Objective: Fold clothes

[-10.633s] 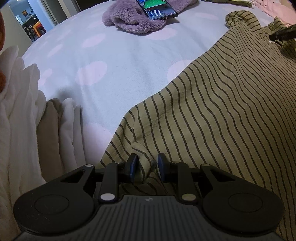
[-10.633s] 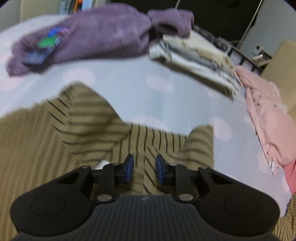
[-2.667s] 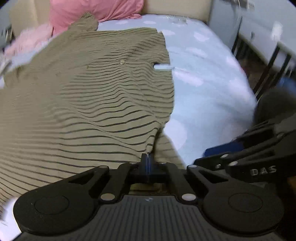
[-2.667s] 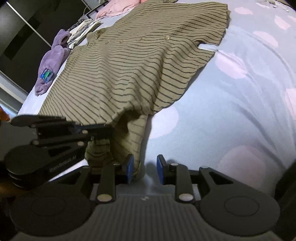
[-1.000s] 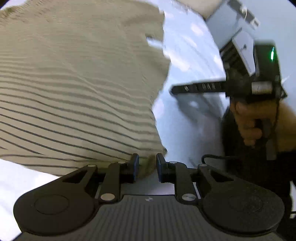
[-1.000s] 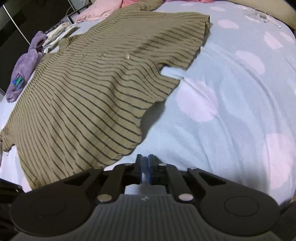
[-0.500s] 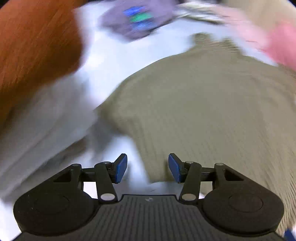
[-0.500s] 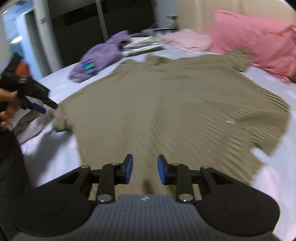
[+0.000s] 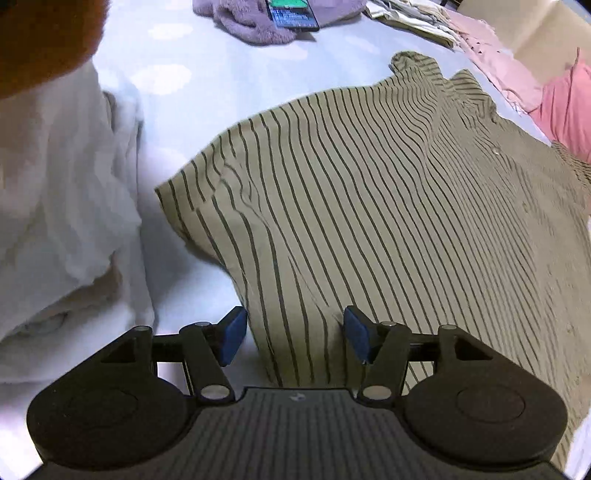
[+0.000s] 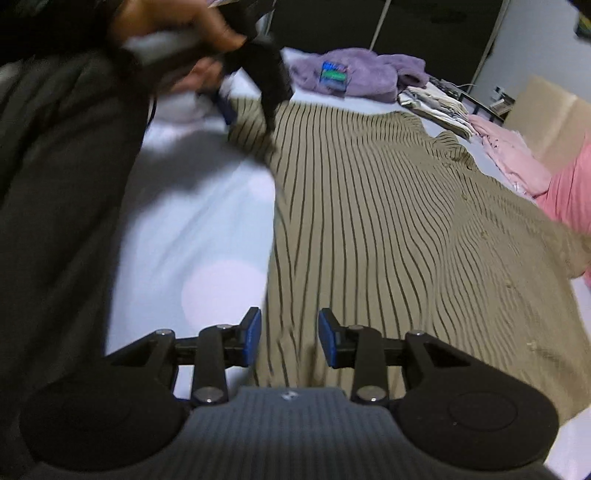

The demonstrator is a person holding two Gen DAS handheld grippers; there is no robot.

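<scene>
Both hand-held grippers, left and right, are being opened over striped shirt edge, nothing gripped; side fold being lined up

We see a pale blue bedspread with soft pink dots covering the bed. At its far side lies a purple fleece garment, and a phone with a lit screen rests on top of it. Just beside the fleece sits a stack of folded cream and grey clothes, and next to that a pale pink garment, with a brighter pink pillow at the right edge. A heap of white fabric lies bunched near the left edge of the left wrist view, below a blurred orange-brown shape we cannot identify.
</scene>
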